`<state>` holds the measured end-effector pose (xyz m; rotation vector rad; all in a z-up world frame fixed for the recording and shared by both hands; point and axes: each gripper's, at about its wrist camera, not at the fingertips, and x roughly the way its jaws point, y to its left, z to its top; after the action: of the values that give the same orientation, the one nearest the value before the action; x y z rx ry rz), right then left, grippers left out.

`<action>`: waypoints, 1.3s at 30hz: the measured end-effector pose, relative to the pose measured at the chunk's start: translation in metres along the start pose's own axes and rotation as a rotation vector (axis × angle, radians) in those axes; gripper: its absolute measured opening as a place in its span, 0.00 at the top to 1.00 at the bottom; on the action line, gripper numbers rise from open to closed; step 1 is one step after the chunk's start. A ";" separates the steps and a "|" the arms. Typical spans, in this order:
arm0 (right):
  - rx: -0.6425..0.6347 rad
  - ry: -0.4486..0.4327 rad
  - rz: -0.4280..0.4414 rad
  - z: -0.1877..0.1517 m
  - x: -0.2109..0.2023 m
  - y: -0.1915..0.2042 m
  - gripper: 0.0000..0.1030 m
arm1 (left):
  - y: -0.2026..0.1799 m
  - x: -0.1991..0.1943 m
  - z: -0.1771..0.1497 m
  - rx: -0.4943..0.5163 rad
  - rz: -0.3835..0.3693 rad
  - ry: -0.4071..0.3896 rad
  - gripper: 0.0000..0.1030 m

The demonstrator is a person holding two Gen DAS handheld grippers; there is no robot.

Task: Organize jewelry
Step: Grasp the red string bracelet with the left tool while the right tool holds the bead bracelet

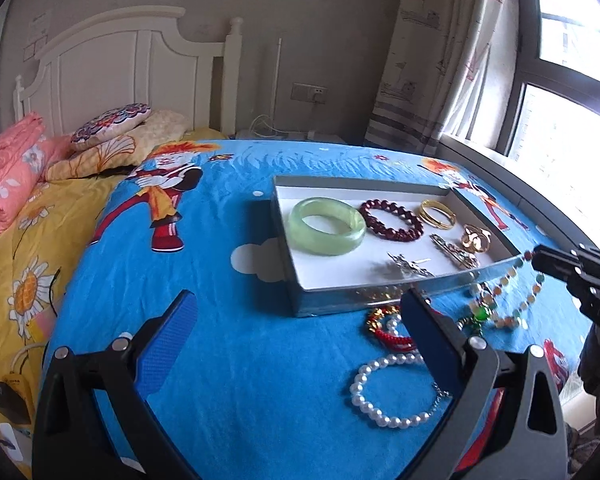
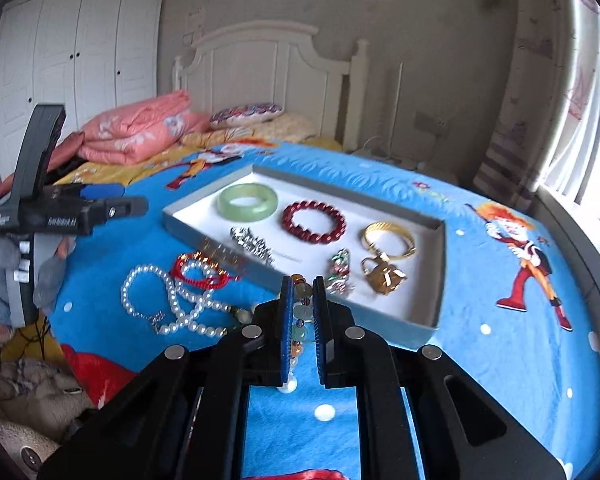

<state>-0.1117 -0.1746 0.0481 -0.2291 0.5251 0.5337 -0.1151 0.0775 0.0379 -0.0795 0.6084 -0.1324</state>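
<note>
Right wrist: beaded necklace (image 2: 303, 312) between tool (image 2: 302, 292) fingers

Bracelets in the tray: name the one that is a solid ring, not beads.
The pale green jade bangle, in the tray's far left corner; the dark red bracelet beside it is beaded.

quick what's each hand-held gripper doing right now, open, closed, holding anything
Left hand-held gripper: open, holding nothing.
Right hand-held gripper: closed on the multicolored bead necklace.

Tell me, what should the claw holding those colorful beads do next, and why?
Probably carry them forward over the tray and let go. The right claw is shut on the multicolored bead string, which dangles just outside the tray's near wall.
</note>
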 end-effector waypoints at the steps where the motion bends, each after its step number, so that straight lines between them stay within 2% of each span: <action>1: 0.003 -0.003 -0.002 0.001 -0.001 -0.001 0.90 | -0.006 0.000 -0.001 0.022 -0.015 0.008 0.03; 8: 0.038 -0.021 -0.019 -0.002 -0.006 -0.011 0.90 | -0.062 0.005 -0.012 0.240 -0.080 0.052 0.03; 10: 0.043 -0.020 -0.017 -0.003 -0.007 -0.012 0.90 | -0.074 0.009 -0.014 0.289 -0.102 0.070 0.09; 13: 0.051 -0.015 -0.011 -0.006 -0.007 -0.012 0.90 | -0.087 0.018 -0.015 0.339 -0.121 0.097 0.19; 18: 0.063 -0.011 -0.004 -0.009 -0.005 -0.014 0.90 | -0.090 0.034 -0.014 0.359 -0.160 0.155 0.47; 22: 0.075 -0.009 0.002 -0.011 -0.005 -0.016 0.90 | -0.090 0.044 -0.012 0.399 -0.164 0.191 0.50; 26: 0.078 -0.006 0.005 -0.012 -0.004 -0.016 0.90 | -0.101 0.054 -0.017 0.498 -0.124 0.241 0.72; 28: 0.079 -0.004 0.008 -0.012 -0.003 -0.015 0.90 | -0.102 0.056 -0.018 0.502 -0.127 0.241 0.80; 29: 0.079 -0.004 0.008 -0.012 -0.003 -0.015 0.90 | -0.102 0.056 -0.018 0.501 -0.129 0.242 0.89; 32: 0.077 -0.003 0.010 -0.012 -0.003 -0.014 0.90 | -0.101 0.053 -0.017 0.493 -0.135 0.222 0.92; 39: 0.085 0.000 0.014 -0.012 -0.002 -0.015 0.90 | -0.101 0.050 -0.015 0.486 -0.147 0.222 0.93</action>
<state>-0.1103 -0.1919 0.0395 -0.1449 0.5481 0.5241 -0.0932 -0.0305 0.0090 0.3656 0.7766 -0.4320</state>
